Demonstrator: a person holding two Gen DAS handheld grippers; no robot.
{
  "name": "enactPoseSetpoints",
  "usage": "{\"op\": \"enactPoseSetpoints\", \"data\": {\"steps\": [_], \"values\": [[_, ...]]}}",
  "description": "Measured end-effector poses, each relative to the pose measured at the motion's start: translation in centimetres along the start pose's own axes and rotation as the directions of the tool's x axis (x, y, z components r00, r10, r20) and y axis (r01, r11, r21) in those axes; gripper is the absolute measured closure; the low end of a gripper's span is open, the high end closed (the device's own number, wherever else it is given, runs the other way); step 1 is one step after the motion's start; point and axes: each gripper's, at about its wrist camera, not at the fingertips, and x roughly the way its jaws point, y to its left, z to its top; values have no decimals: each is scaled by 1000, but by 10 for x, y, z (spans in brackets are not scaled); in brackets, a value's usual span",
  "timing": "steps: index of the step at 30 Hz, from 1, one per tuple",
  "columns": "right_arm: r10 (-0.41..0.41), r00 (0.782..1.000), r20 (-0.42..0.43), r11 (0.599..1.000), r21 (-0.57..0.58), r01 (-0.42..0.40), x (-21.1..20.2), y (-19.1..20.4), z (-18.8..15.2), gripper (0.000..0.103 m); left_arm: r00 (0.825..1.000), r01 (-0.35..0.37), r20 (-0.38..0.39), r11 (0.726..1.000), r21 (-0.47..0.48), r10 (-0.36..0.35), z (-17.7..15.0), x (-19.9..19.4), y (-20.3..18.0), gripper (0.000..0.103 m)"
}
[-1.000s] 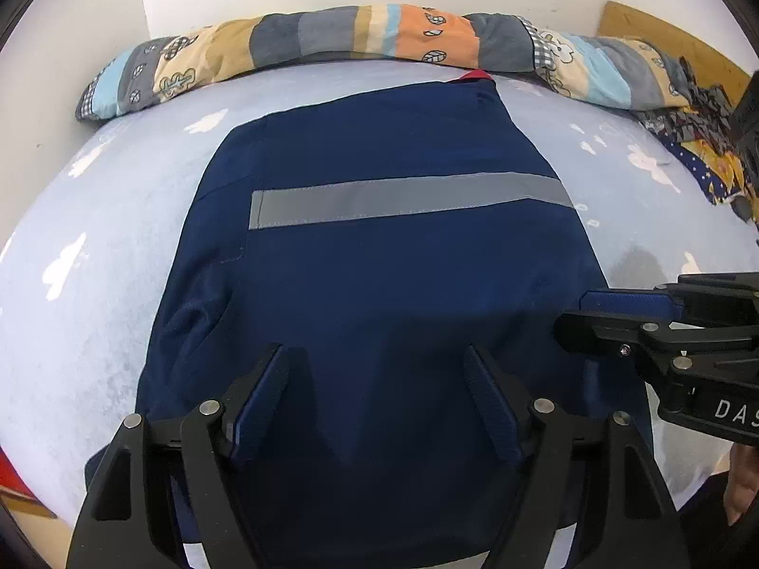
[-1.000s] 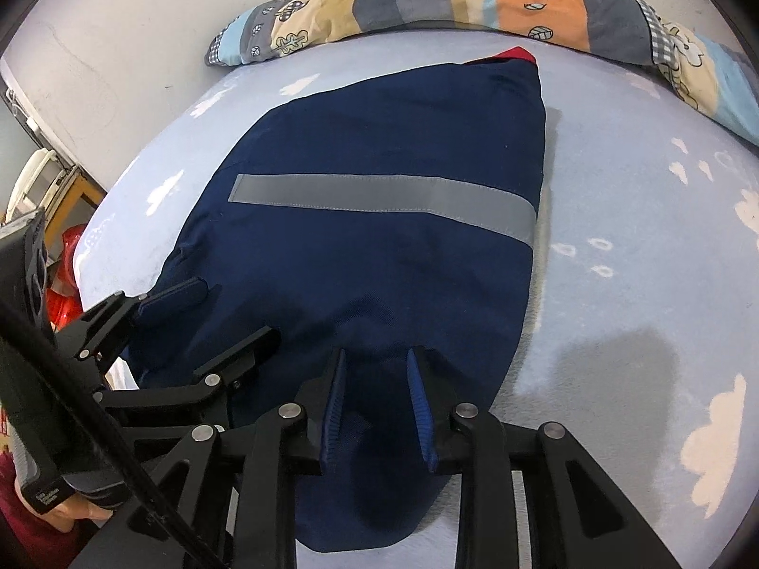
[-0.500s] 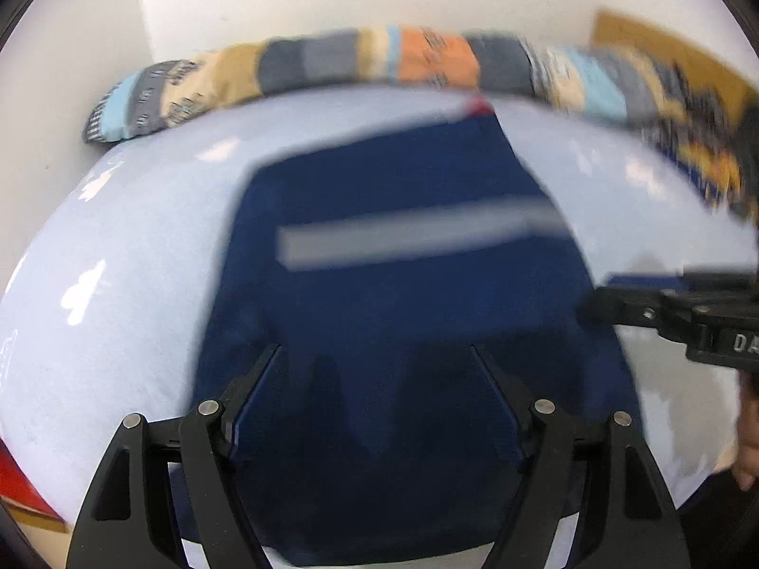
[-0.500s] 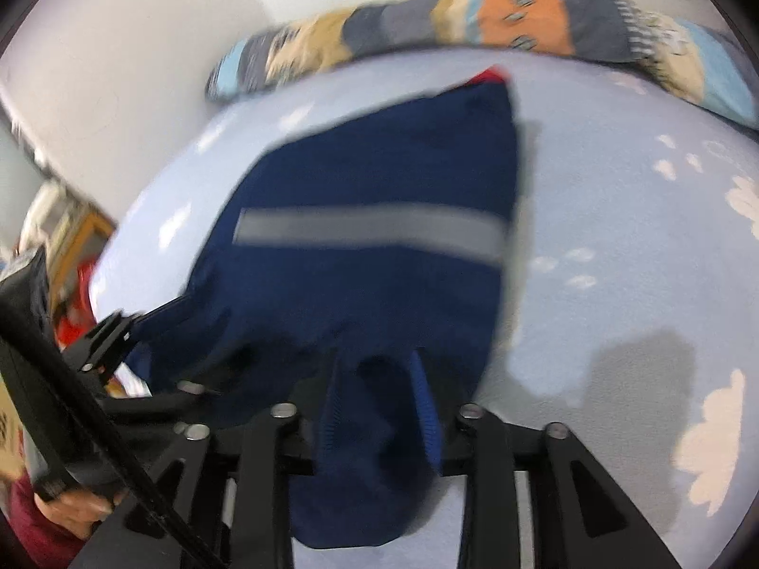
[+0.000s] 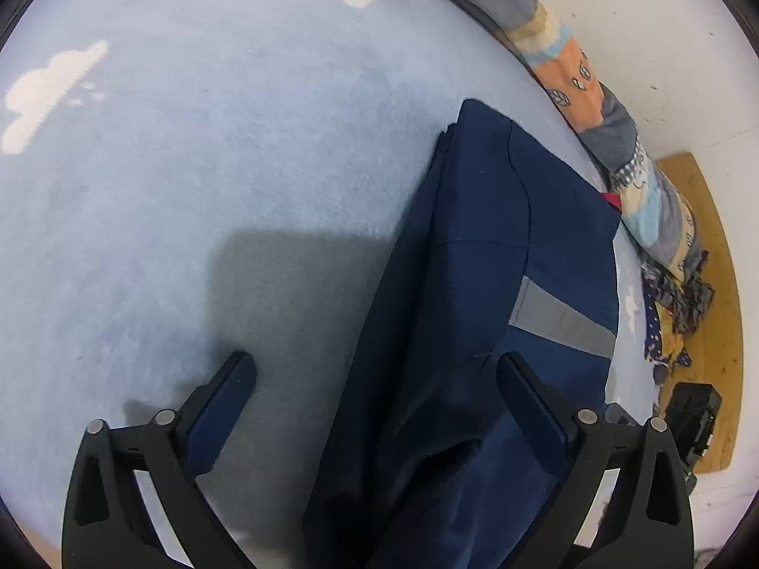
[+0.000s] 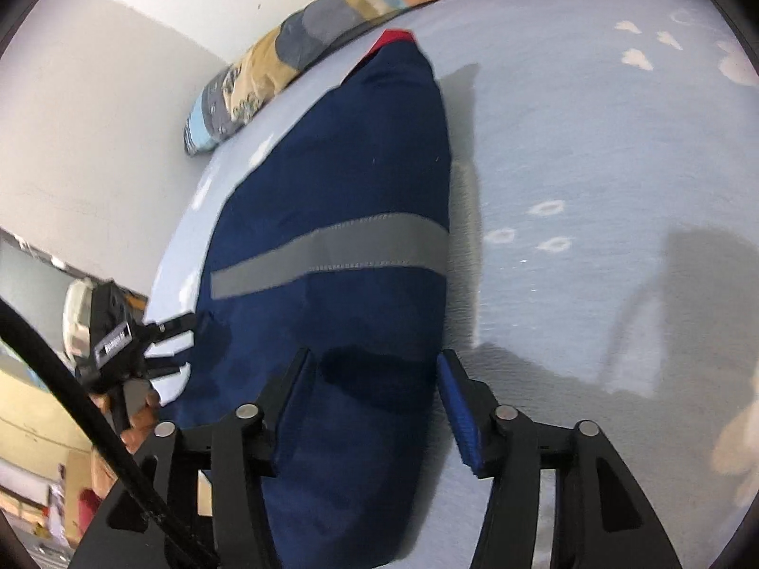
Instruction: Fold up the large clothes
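Both grippers have swung off square. Left gripper (image 5: 374, 374) now straddles the navy work jacket's (image 6: 341, 218) outer edge, jaws spreading wide, clamping nothing. Right gripper (image 6: 374, 379): jaws opening over the hem, cloth between but unpinched. Jacket lies folded narrow on the blue bedsheet (image 5: 189, 142); next fold looks due.

The big folded cloth garment (image 6: 341, 218) is dark blue with one grey stripe (image 6: 332, 251). The soft bed sheet (image 5: 189, 166) is light blue with white clouds. The long patchwork pillow (image 6: 332, 14) has orange, grey and tan squares.
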Motion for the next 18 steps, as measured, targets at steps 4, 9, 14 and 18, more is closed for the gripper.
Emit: {"op": "enactPoseSetpoints", "data": {"steps": [4, 9, 14, 18], "values": [[40, 999, -9, 999, 23, -40, 13, -4, 0, 33, 999, 14, -30, 997, 81, -11, -1, 7, -10, 1], [131, 991, -22, 989, 69, -129, 41, -8, 4, 27, 965, 247, -103, 966, 70, -239, -8, 19, -31, 1], [116, 993, 9, 993, 6, -116, 50, 3, 8, 43, 991, 124, -80, 971, 203, -110, -26, 31, -72, 10], [47, 999, 23, 996, -82, -45, 30, 22, 9, 64, 995, 100, -41, 952, 289, -92, -36, 19, -98, 17]]}}
